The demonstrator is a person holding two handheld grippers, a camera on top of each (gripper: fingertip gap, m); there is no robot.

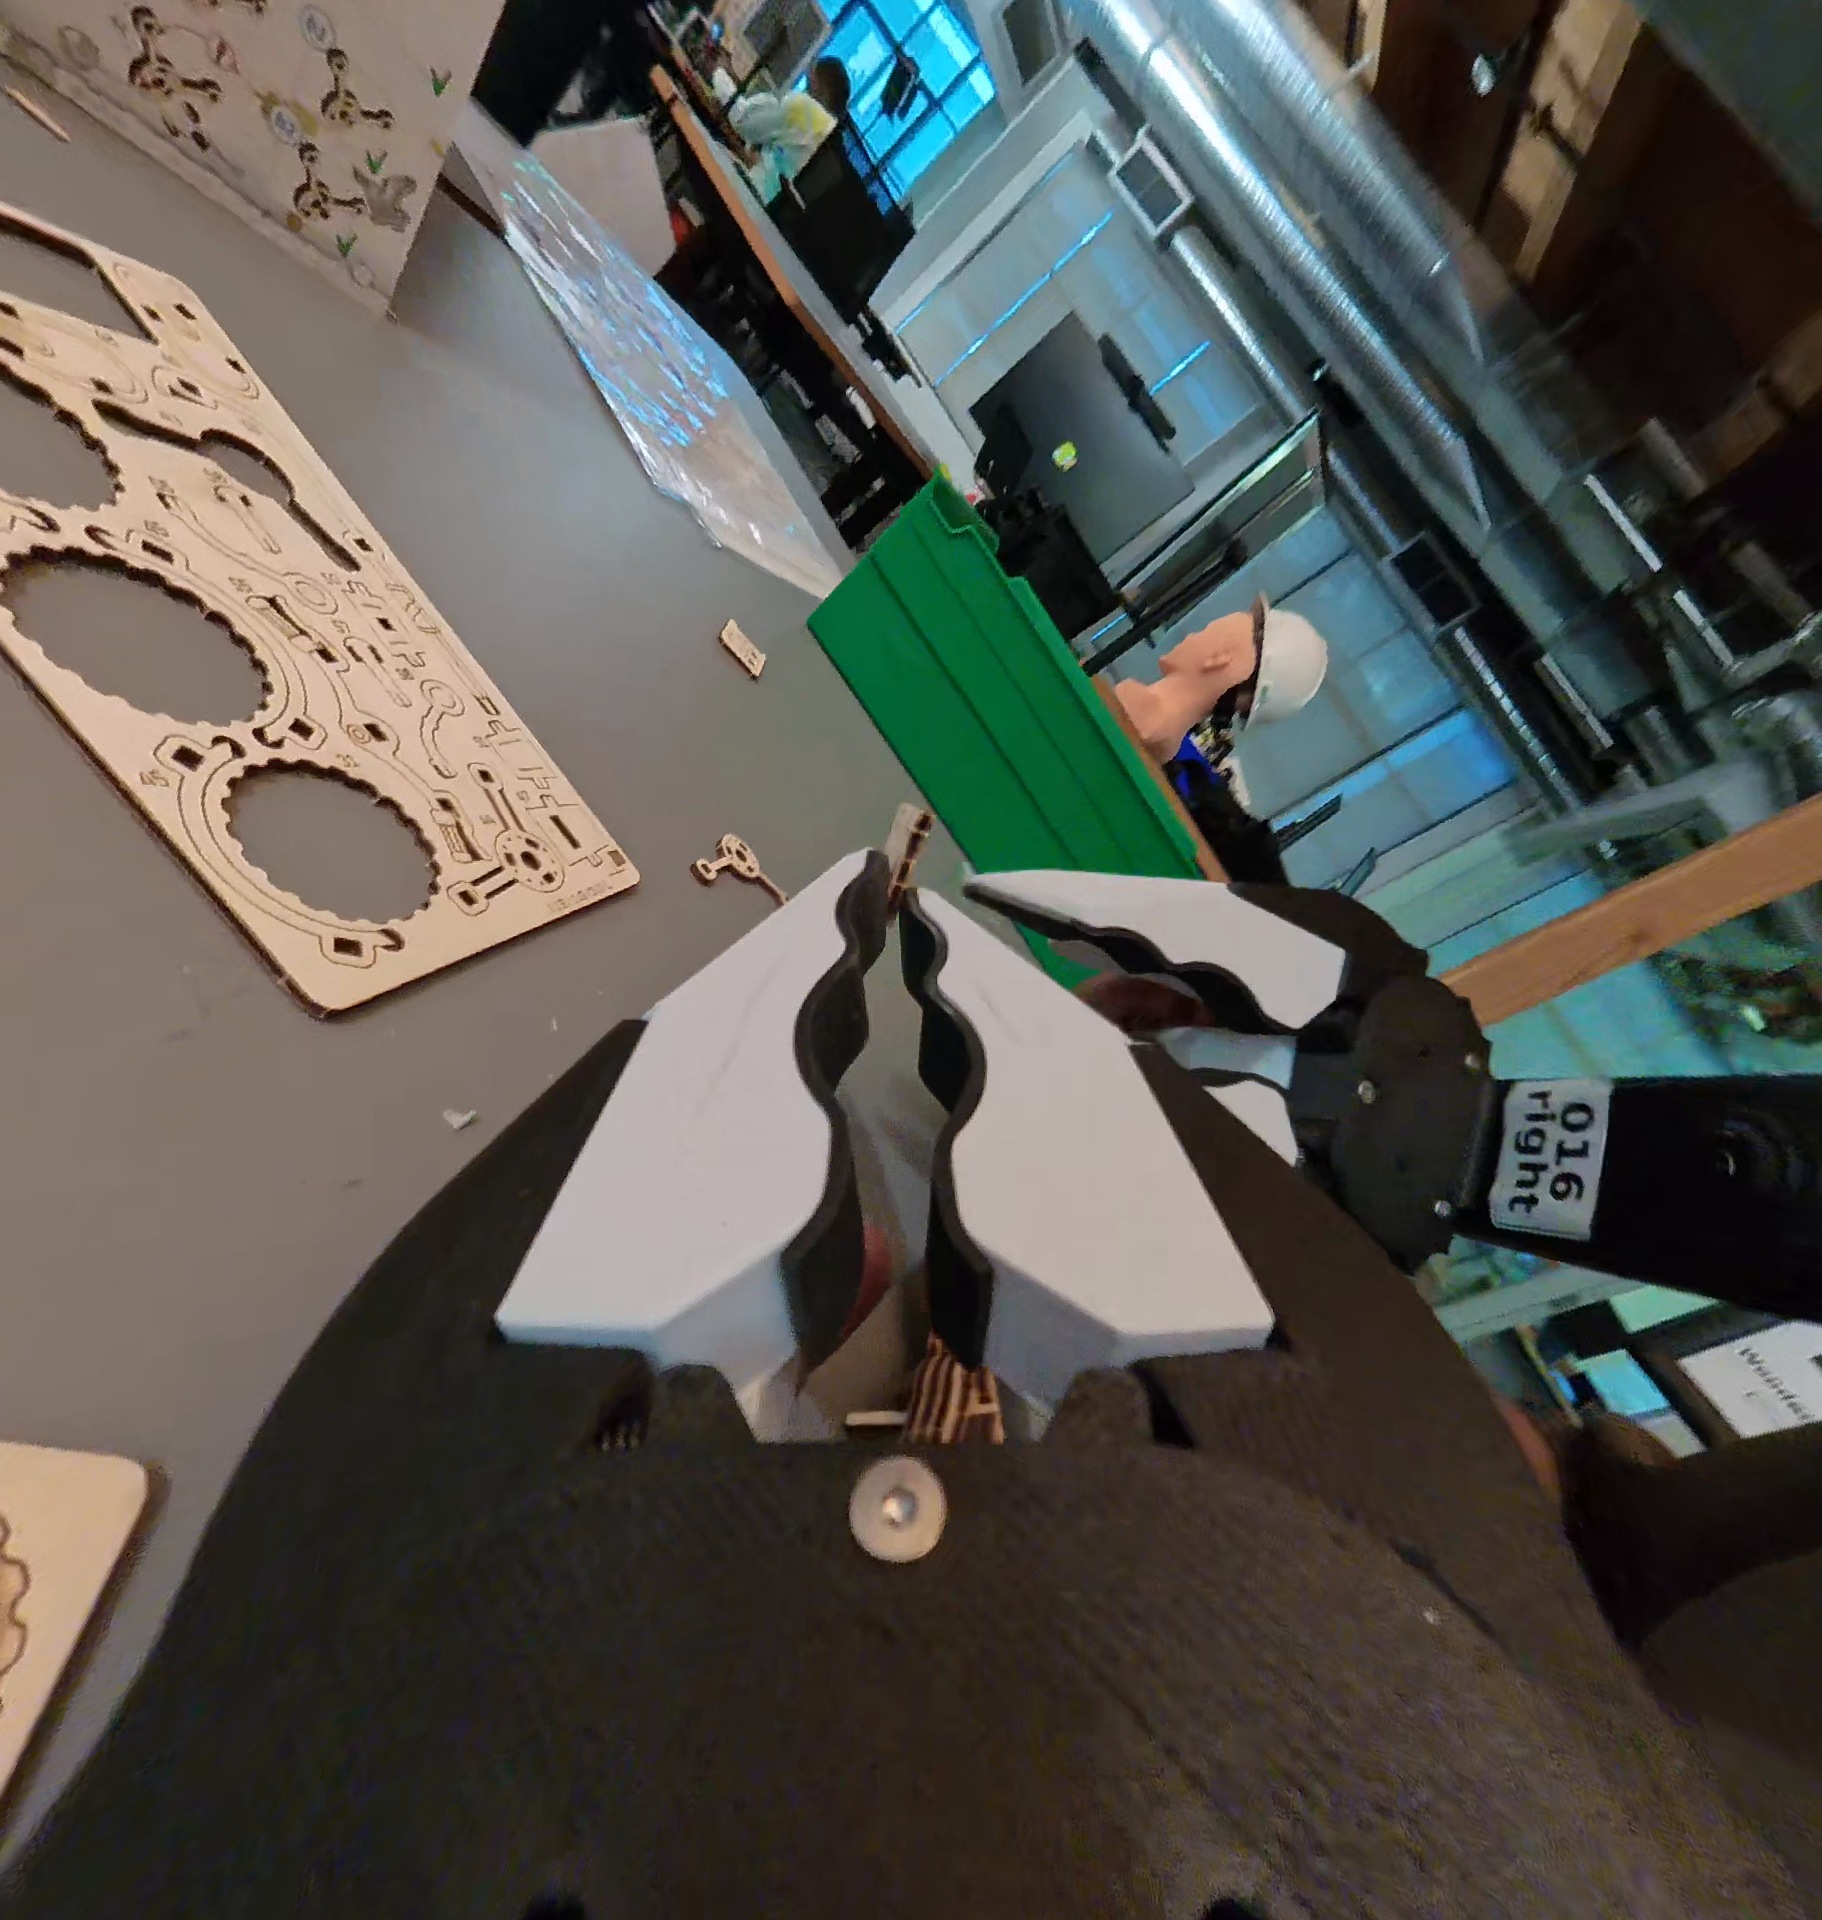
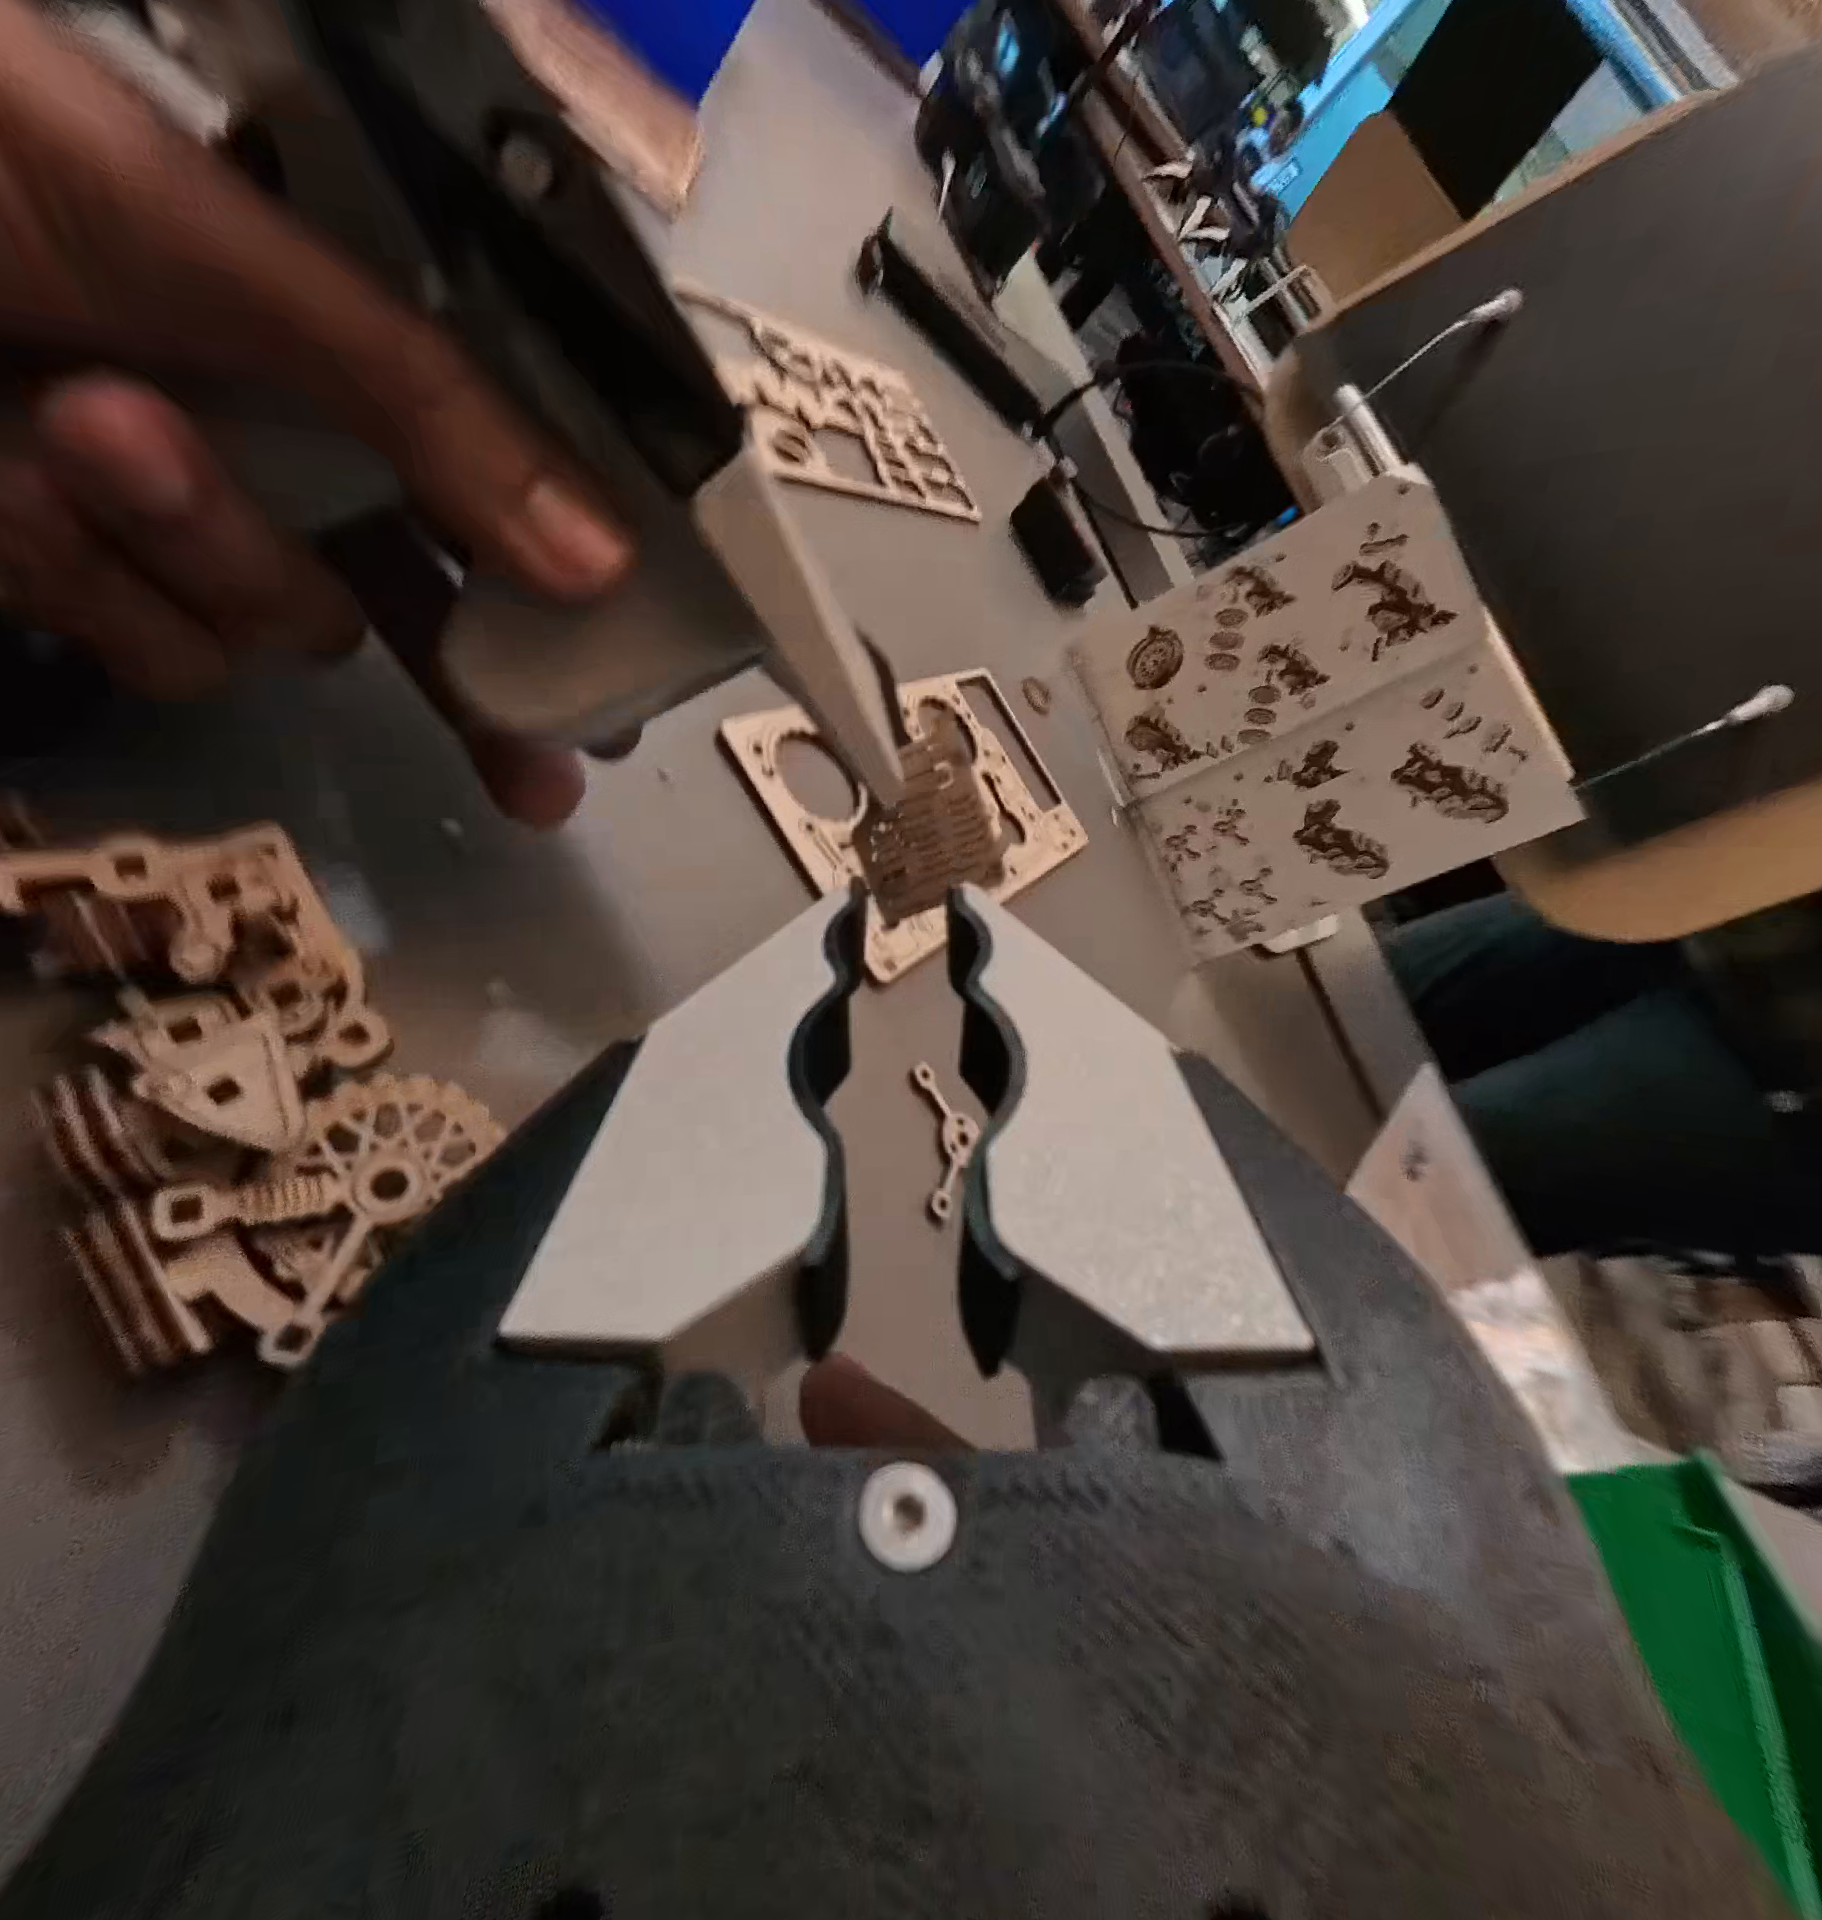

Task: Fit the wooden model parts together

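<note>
My left gripper [image 1: 891, 883] is shut on a small slatted wooden part [image 1: 909, 840], which sticks out past its tips above the grey table [image 1: 367, 1091]. In the right wrist view the left gripper [image 2: 886, 774] reaches in from the upper left, held by a hand [image 2: 211, 364], with the slatted part [image 2: 922, 831] hanging from its tips. My right gripper [image 2: 905, 914] is open, its tips on either side of the part's lower edge. It also shows in the left wrist view [image 1: 1021, 920], coming in from the right, close to the left gripper's tips.
A punched-out wooden sheet [image 1: 263, 665], a loose key-shaped part [image 1: 735, 862] and a green bin [image 1: 990, 727] are nearby. A pile of assembled wooden parts [image 2: 211, 1091] lies at the left, a small link part [image 2: 943, 1143] between my right fingers, and an instruction booklet [image 2: 1322, 748] stands at the right.
</note>
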